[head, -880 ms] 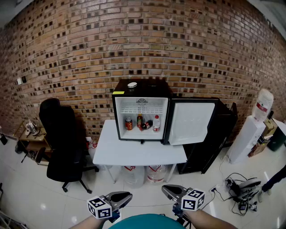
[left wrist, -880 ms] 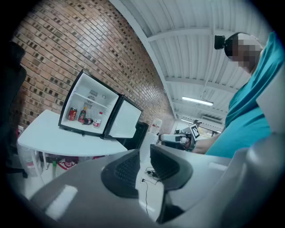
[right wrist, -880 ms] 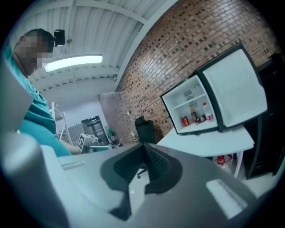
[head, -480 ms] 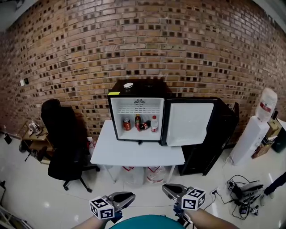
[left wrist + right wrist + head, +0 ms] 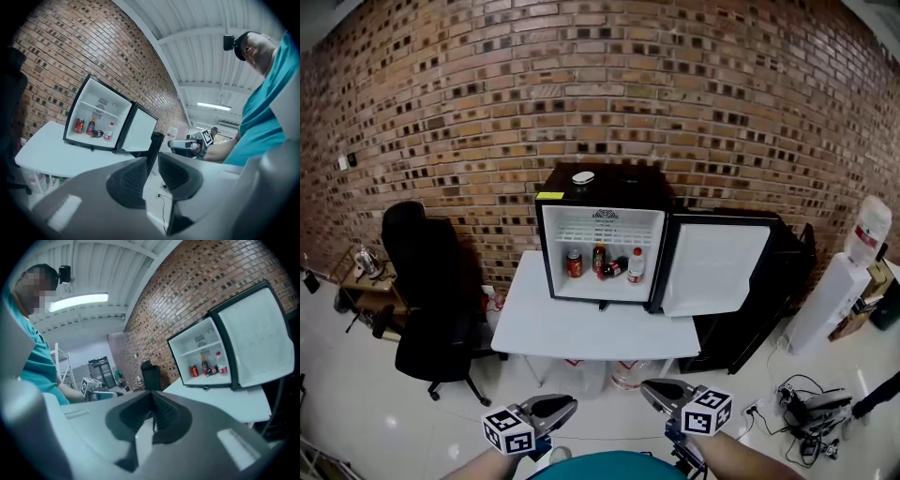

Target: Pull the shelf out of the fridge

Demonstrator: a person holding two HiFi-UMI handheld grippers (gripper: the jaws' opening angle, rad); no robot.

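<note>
Two hand-held grippers sit low in the head view, well apart from the fridge [image 5: 598, 190] on the white table [image 5: 581, 328]. The left gripper [image 5: 566, 404] has its jaws a narrow gap apart, and the right gripper [image 5: 649, 389] has its jaw tips pressed together; both are empty. The wire shelf [image 5: 602, 228] sits inside the open fridge, above the can [image 5: 573, 264] and bottles [image 5: 636, 265].

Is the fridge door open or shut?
Open. The fridge door stands swung out to the right, and the drinks inside show.
</note>
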